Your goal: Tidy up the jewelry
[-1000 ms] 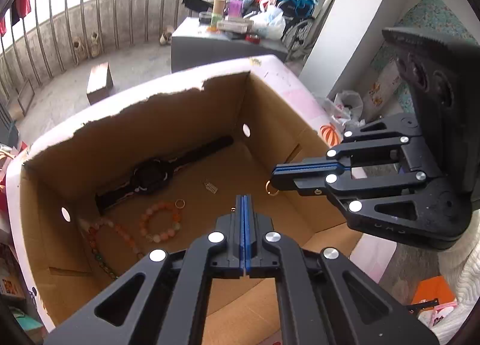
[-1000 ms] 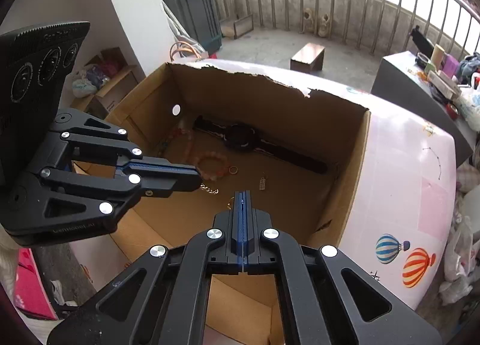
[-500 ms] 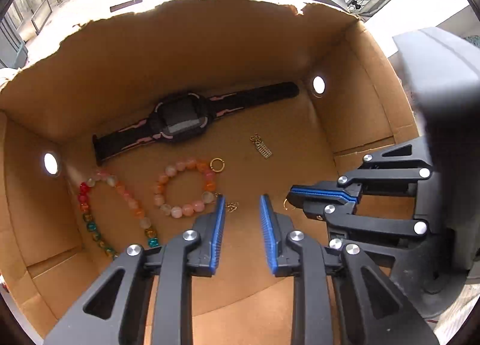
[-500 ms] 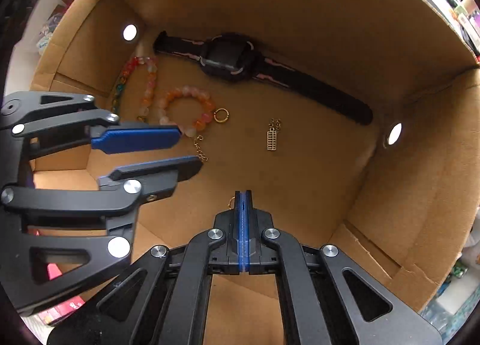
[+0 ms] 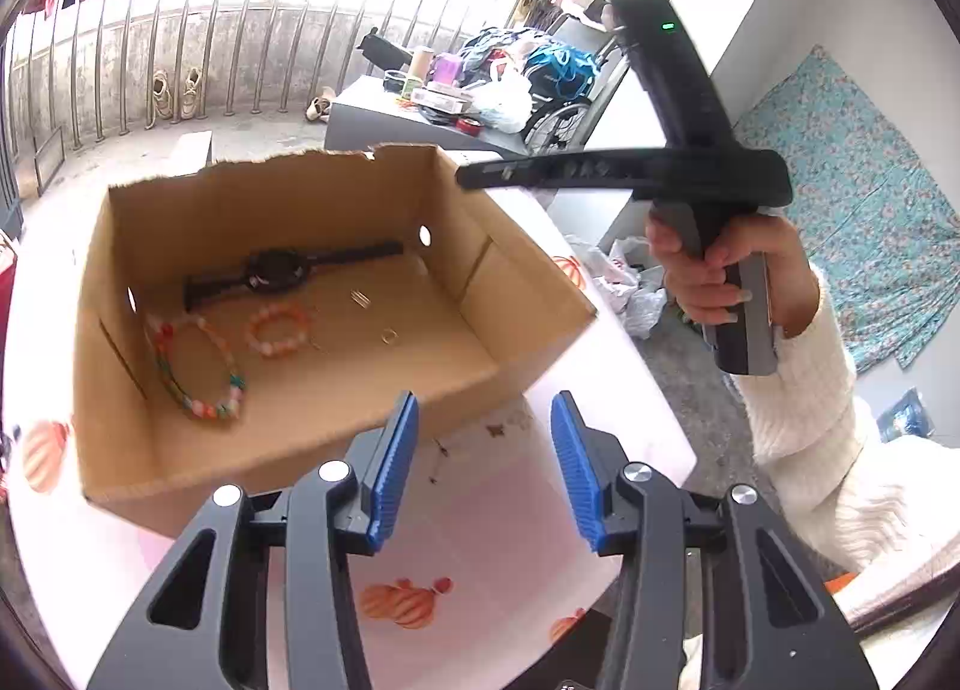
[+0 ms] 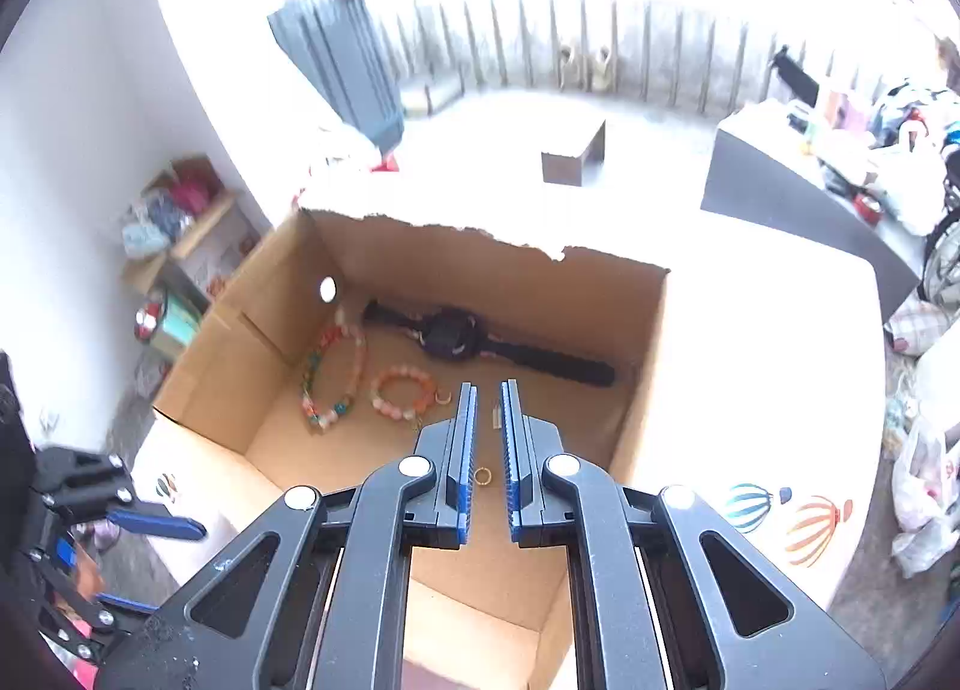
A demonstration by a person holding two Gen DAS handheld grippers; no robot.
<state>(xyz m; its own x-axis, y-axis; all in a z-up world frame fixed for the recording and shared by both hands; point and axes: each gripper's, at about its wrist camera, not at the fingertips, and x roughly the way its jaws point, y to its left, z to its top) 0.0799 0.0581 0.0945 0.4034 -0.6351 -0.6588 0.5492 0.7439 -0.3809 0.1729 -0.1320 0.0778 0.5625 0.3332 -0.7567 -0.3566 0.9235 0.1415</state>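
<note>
An open cardboard box [image 5: 516,354] [image 6: 651,366] holds a black watch [image 5: 273,270] [image 6: 456,339], an orange bead bracelet [image 5: 279,327] [image 6: 402,390], a multicoloured bead necklace [image 5: 192,366] [image 6: 330,372] and a small gold ring [image 5: 390,335] [image 6: 483,475]. My left gripper [image 5: 485,408] is open and empty, raised outside the box's near side. My right gripper [image 6: 488,387] is slightly open and empty above the box; the ring lies on the floor between its fingers. The right gripper's side [image 5: 600,174] shows raised in the left wrist view.
The box stands on a white table [image 5: 480,570] [image 6: 750,390] printed with balloons and pumpkins. A grey table with clutter [image 5: 420,114] and a balcony railing [image 5: 180,60] lie behind. A small wooden stool [image 6: 573,159] stands on the floor.
Both grippers have lifted up out of the box. The left one opened wider. The right one opened a little, and the gold ring now lies on the box floor.
</note>
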